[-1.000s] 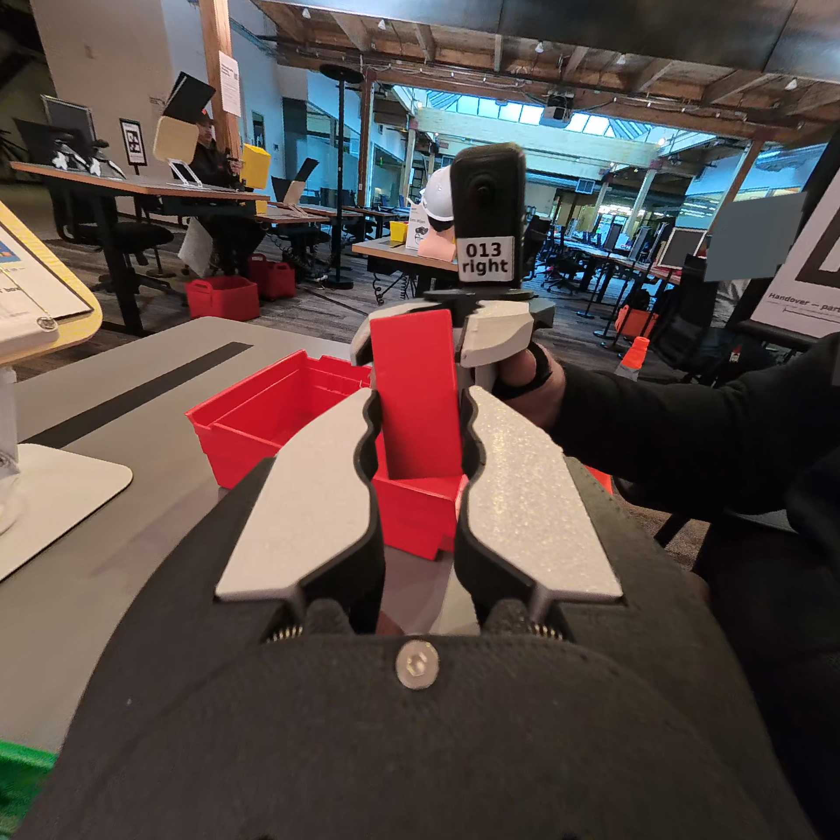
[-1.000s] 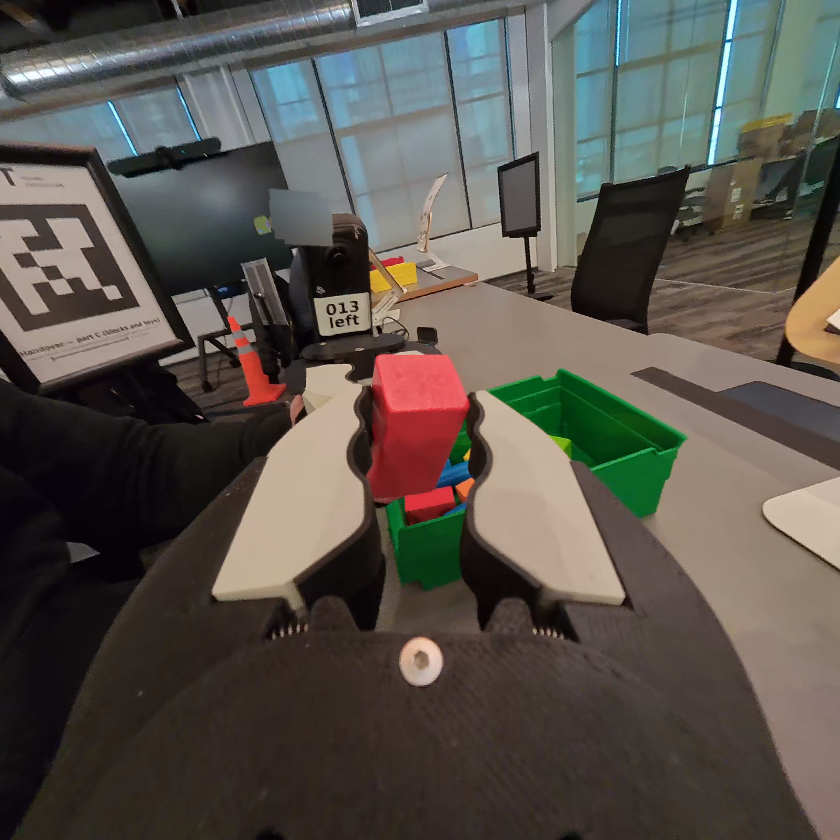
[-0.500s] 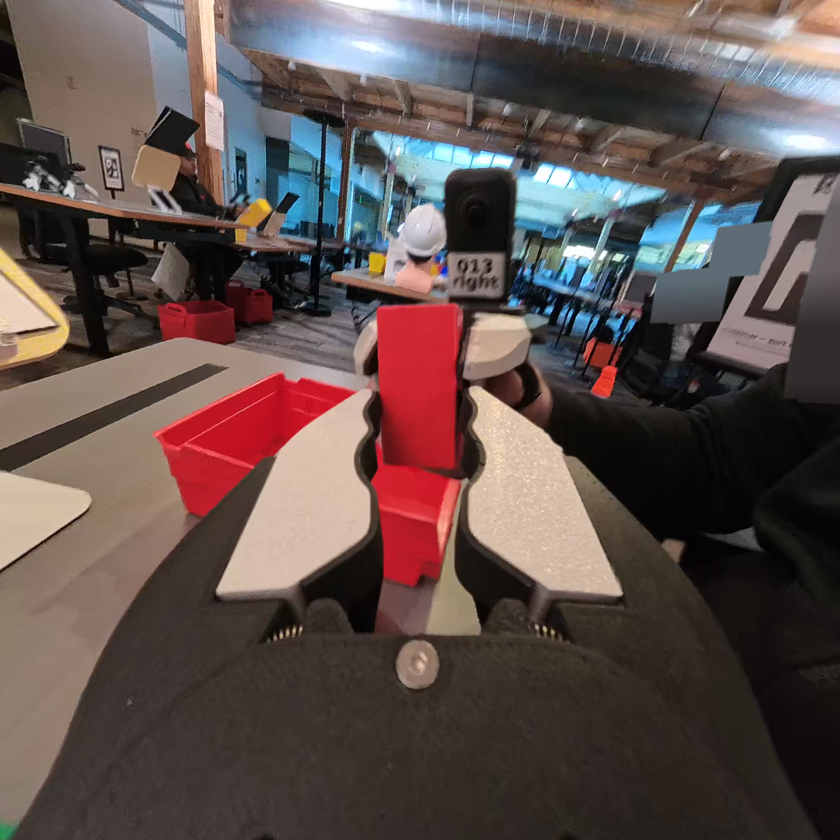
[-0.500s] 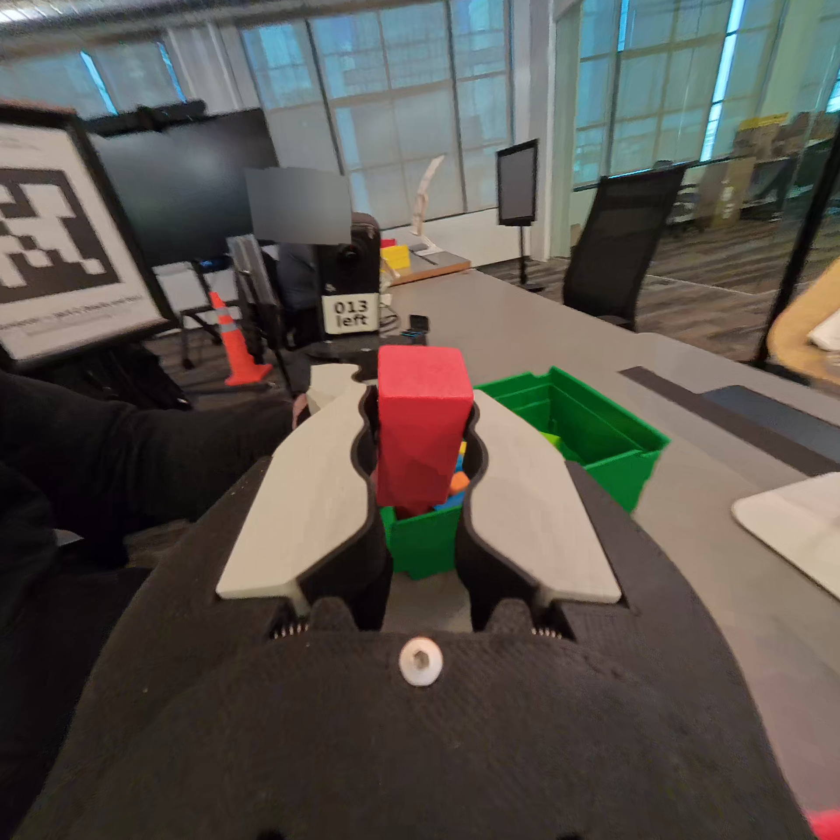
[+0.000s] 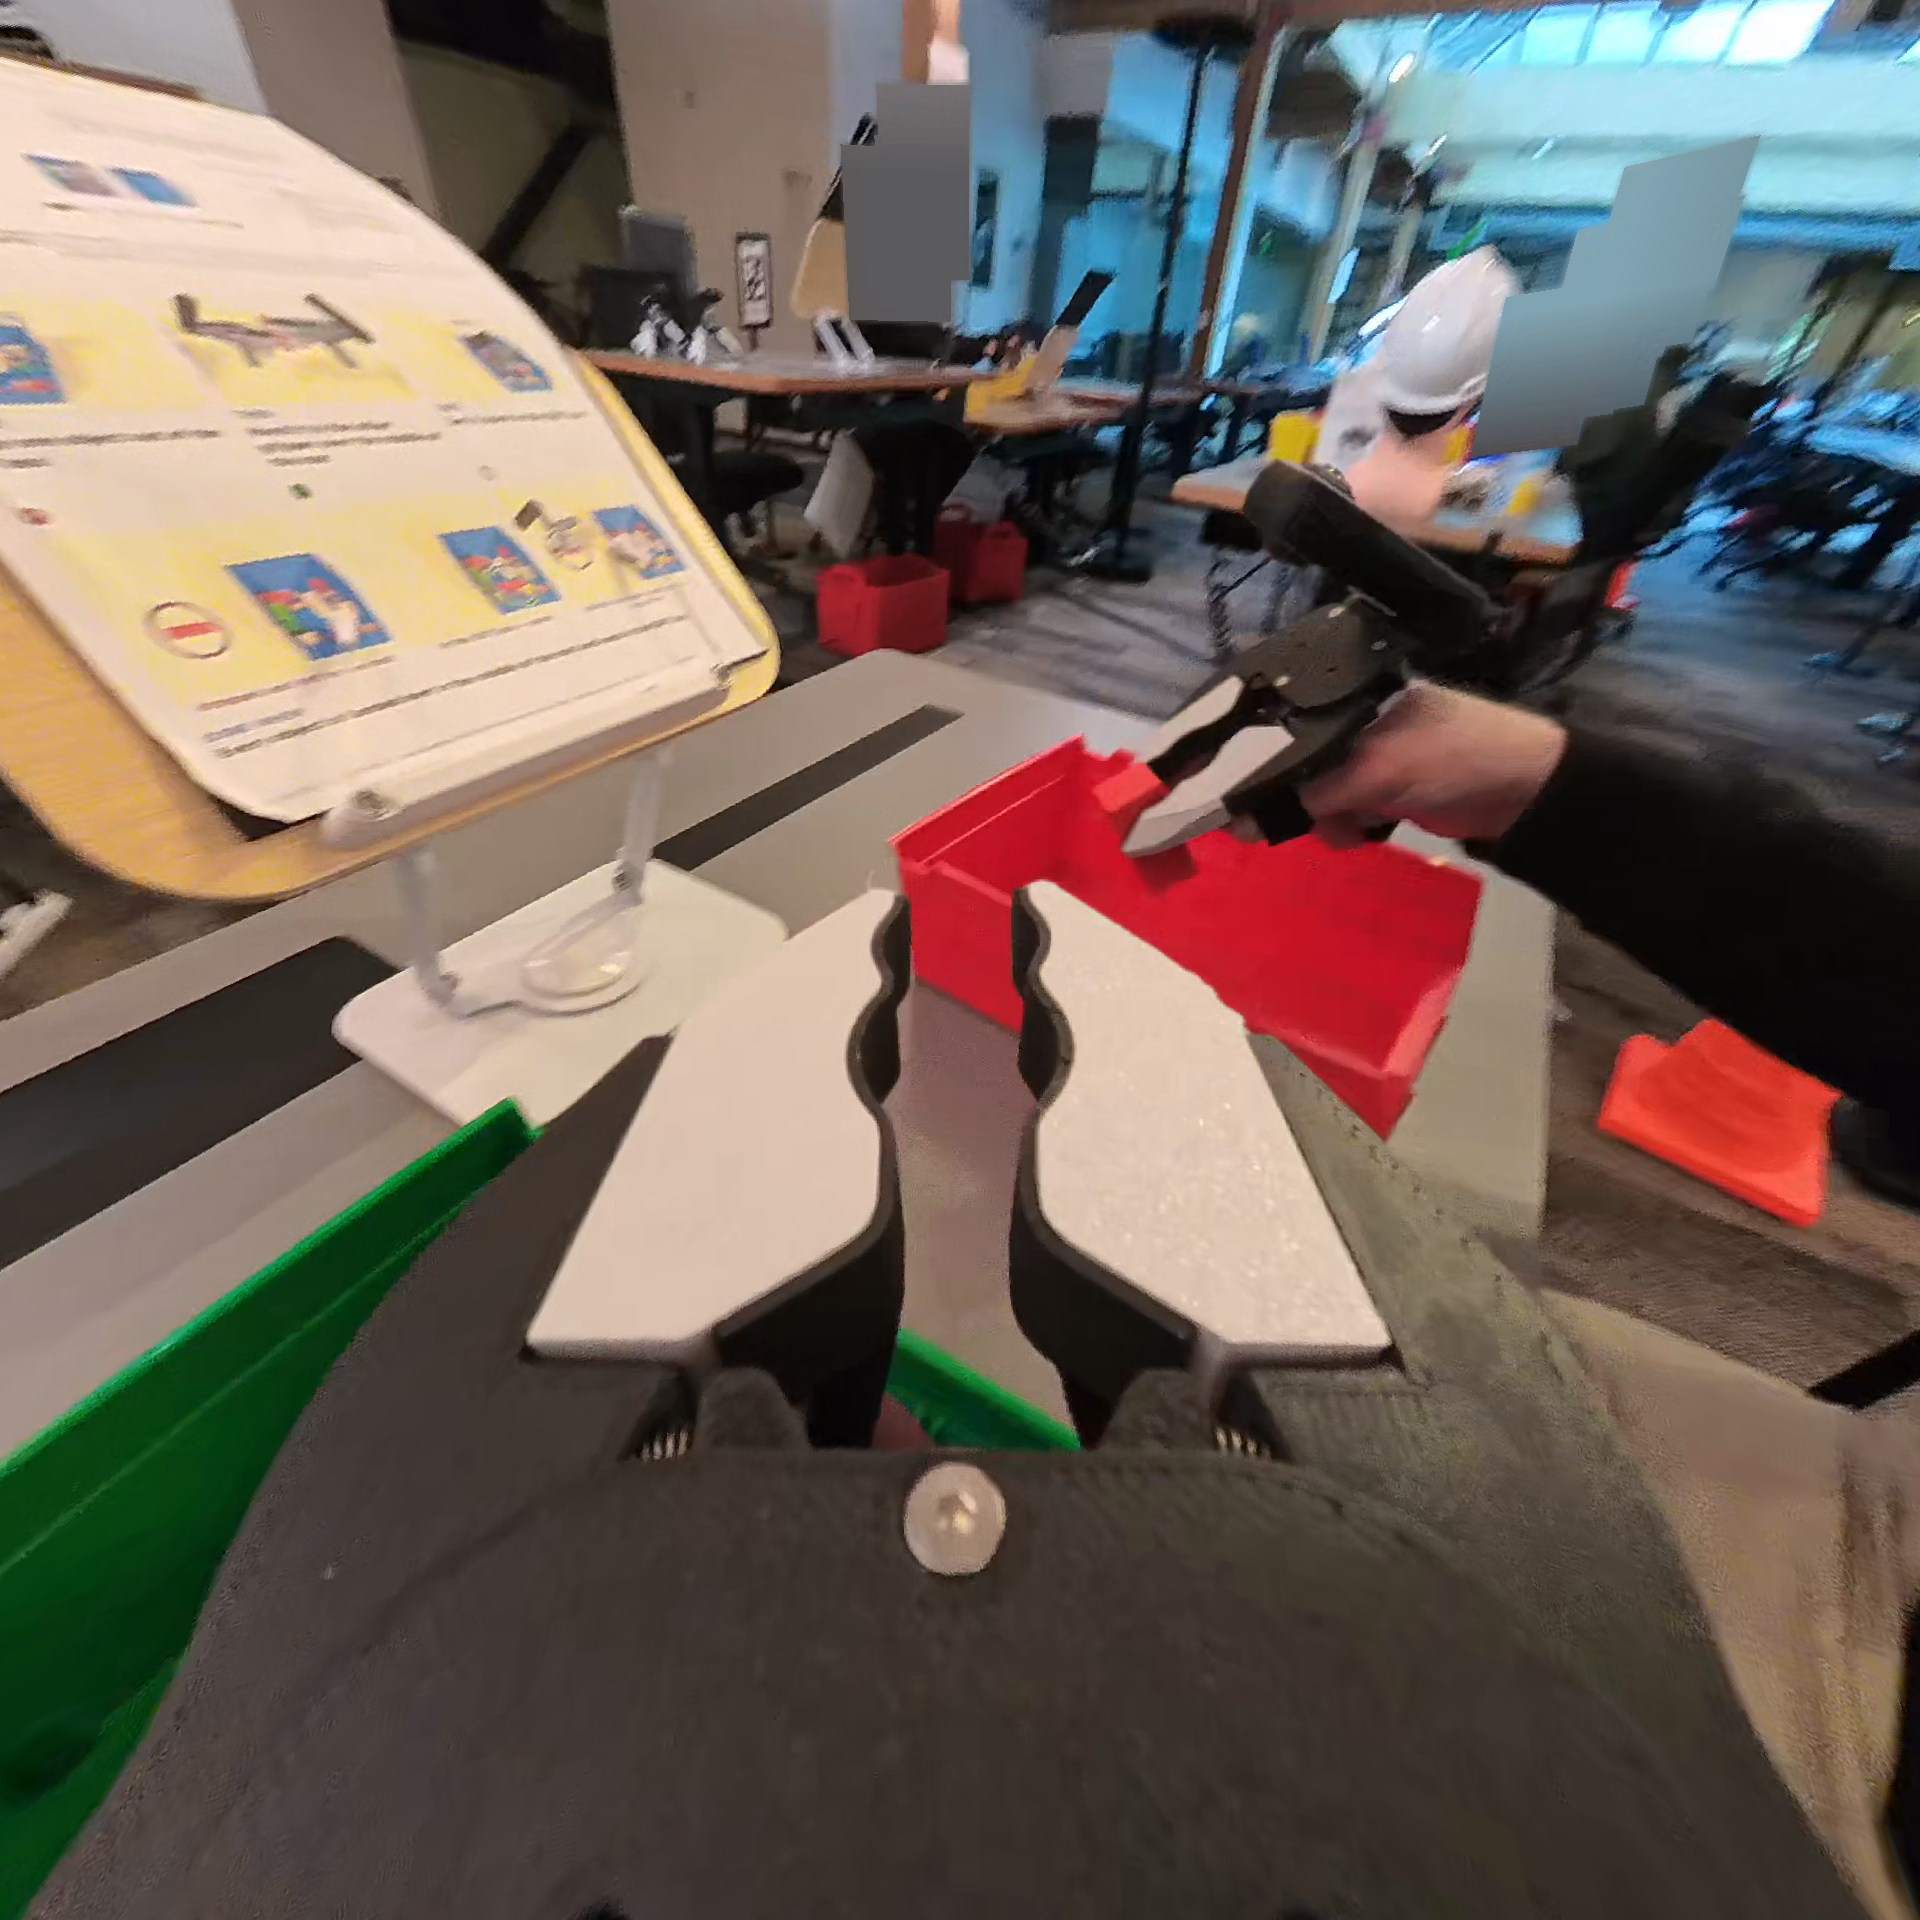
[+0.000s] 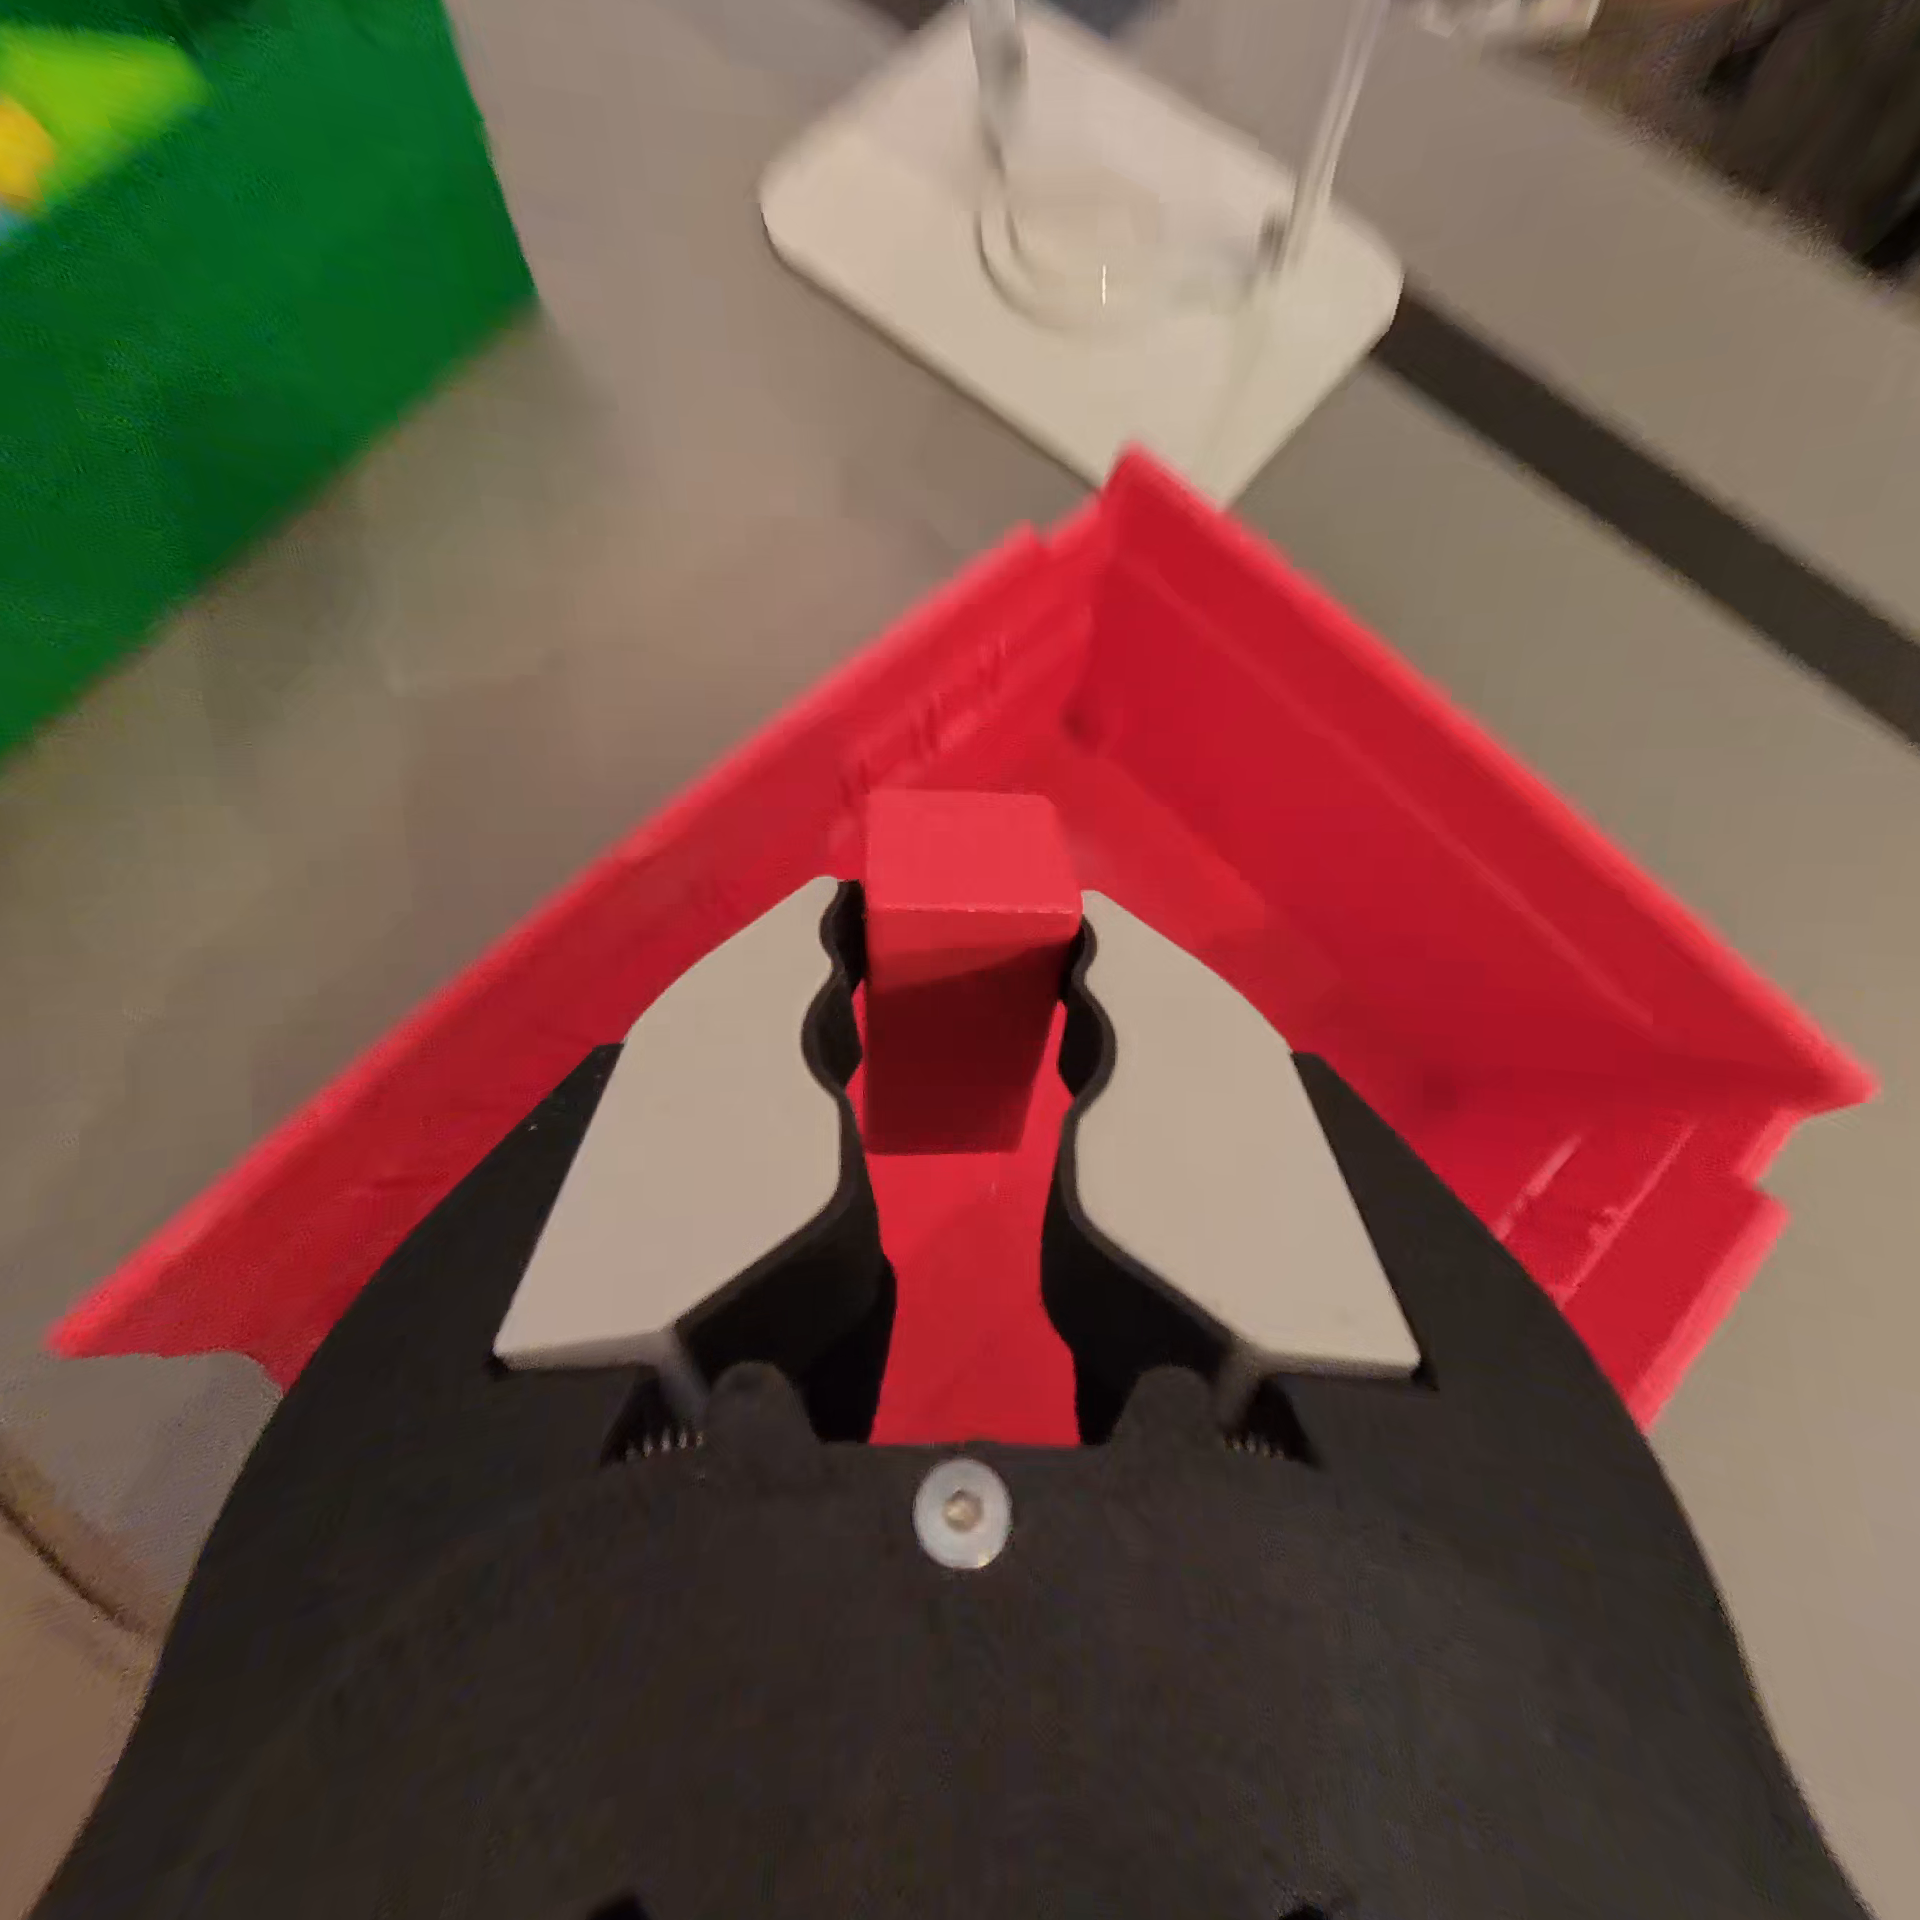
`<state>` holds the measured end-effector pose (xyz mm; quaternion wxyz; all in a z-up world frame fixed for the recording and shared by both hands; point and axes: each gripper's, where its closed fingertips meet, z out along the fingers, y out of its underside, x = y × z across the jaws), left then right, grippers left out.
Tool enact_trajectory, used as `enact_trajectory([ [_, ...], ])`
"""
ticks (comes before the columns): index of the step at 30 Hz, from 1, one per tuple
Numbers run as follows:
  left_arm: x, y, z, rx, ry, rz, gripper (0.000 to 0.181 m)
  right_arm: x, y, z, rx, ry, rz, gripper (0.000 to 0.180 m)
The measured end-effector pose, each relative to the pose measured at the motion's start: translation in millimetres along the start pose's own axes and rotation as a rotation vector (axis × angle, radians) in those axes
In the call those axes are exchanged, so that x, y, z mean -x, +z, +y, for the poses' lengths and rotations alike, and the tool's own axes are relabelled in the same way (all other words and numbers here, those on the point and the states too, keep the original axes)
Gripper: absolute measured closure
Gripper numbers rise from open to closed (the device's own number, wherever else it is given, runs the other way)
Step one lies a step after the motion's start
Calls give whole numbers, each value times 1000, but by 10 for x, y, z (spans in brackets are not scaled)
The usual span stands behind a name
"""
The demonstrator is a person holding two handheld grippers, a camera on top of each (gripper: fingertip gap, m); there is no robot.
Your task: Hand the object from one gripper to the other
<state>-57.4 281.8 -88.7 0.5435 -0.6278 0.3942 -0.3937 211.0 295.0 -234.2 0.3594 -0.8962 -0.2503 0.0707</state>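
Right wrist view shows the right gripper (image 6: 961, 940) clamping the red block (image 6: 961, 977) above the red bin (image 6: 1455, 831), left gripper (image 5: 961, 935) narrowly parted and empty; releasing it tilted risks a bounce off the wall.

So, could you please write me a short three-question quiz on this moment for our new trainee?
1. True or false: the left gripper holds the red block.
2. Multiple choice: the right gripper points down over A) the green bin, B) the red bin, C) the white stand base.
3. Fill in: the left gripper's own view shows part of the ____ bin just below it.

Key
1. False; its jaws stand apart with nothing between them, and the right gripper is shut on the block.
2. B, the red bin.
3. Green; the green bin sits at the lower left.
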Motion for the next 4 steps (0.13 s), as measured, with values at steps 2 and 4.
enact_trajectory([
  [2,92,-31,76,54,31,-46,162,-28,187,275,123,-6,2,145],
  [4,157,-56,112,82,54,-79,161,-28,311,511,235,-18,-2,144],
])
